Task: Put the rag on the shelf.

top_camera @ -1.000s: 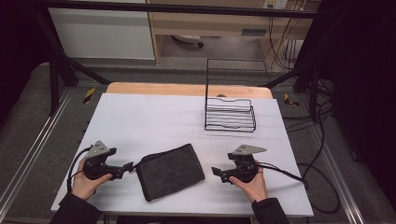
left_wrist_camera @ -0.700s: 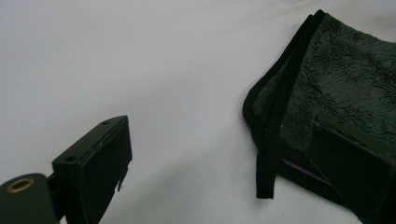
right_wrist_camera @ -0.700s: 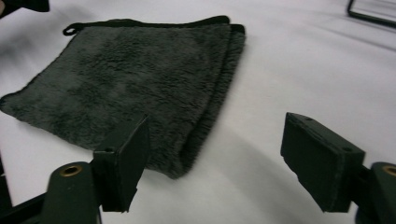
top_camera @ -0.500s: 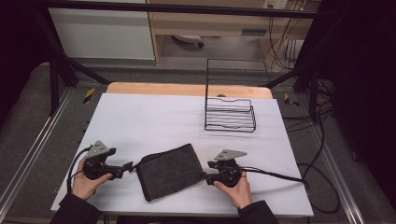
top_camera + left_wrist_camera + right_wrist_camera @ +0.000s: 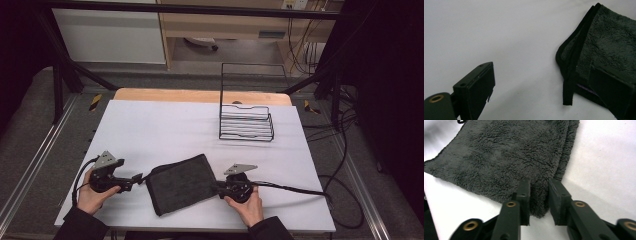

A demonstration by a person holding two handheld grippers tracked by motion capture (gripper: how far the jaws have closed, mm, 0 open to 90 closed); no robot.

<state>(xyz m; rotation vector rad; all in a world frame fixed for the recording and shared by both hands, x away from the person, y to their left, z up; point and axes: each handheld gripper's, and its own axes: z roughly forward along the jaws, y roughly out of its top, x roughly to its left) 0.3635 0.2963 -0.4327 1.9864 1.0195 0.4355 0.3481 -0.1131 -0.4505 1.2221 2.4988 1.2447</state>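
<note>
1. A folded dark towel (image 5: pixel 183 183) lies on the white bench (image 5: pixel 165 130), in front of the wire rack (image 5: pixel 246 122).
2. The right gripper (image 5: pixel 538 195) pinches the towel's near right corner between narrow fingers.
3. The left gripper (image 5: pixel 544 90) stands wide open, one finger at the towel's left corner.

Dark fleece towel (image 5: pixel 506 157): top and left cut off by frame edge, right gripper view; right portion cut off, left gripper view. Left gripper (image 5: pixel 549 82): right jaw partly off frame at lower right, blurred.
</note>
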